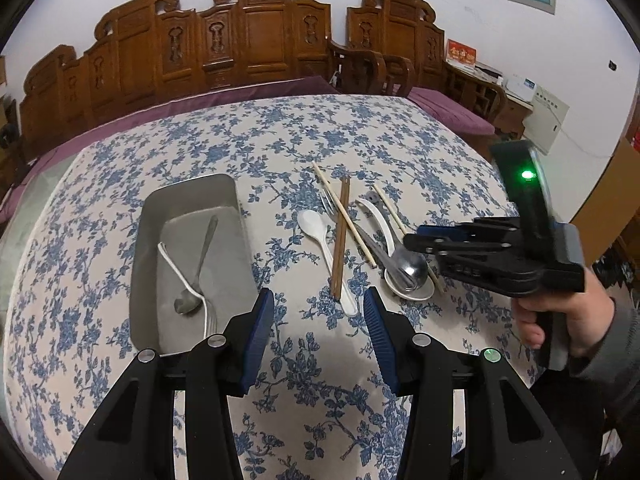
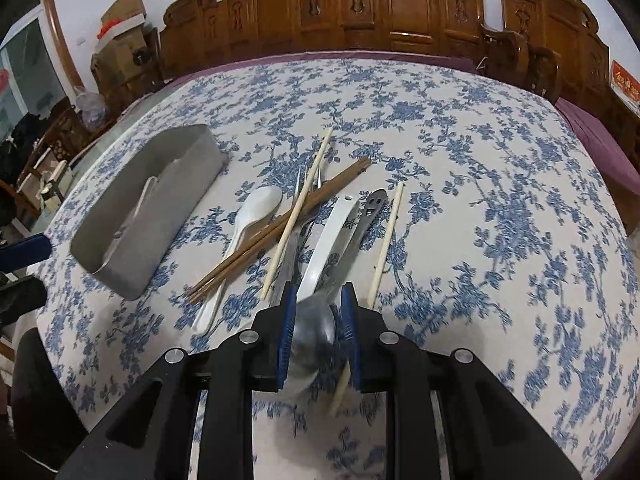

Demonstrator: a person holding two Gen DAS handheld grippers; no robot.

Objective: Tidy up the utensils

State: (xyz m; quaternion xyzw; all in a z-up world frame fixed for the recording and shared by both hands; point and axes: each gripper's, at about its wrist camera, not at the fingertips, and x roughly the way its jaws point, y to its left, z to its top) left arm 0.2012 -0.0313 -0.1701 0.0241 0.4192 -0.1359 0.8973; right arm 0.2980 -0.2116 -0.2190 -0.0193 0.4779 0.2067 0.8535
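Metal spoon [image 2: 316,332] on the tablecloth [image 2: 480,200], its bowl between my right gripper [image 2: 318,308] pads, handle pointing away.
Pads look closed on the bowl. My left gripper [image 1: 319,300] hangs spread, holding nothing. The metal tray [image 1: 148,240] holds a small spoon [image 1: 198,272] and a white fork [image 1: 184,276], both lengthwise.

Metal tray [image 1: 188,200] holding spoon [image 1: 196,276], loose utensils [image 1: 344,236] jumbled beside it

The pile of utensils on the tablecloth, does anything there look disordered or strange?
Yes. The utensils lie crossed: a pale chopstick rests diagonally over the brown chopsticks and the white plastic spoon. Another pale chopstick lies apart at the right. Nothing looks broken or spilled.
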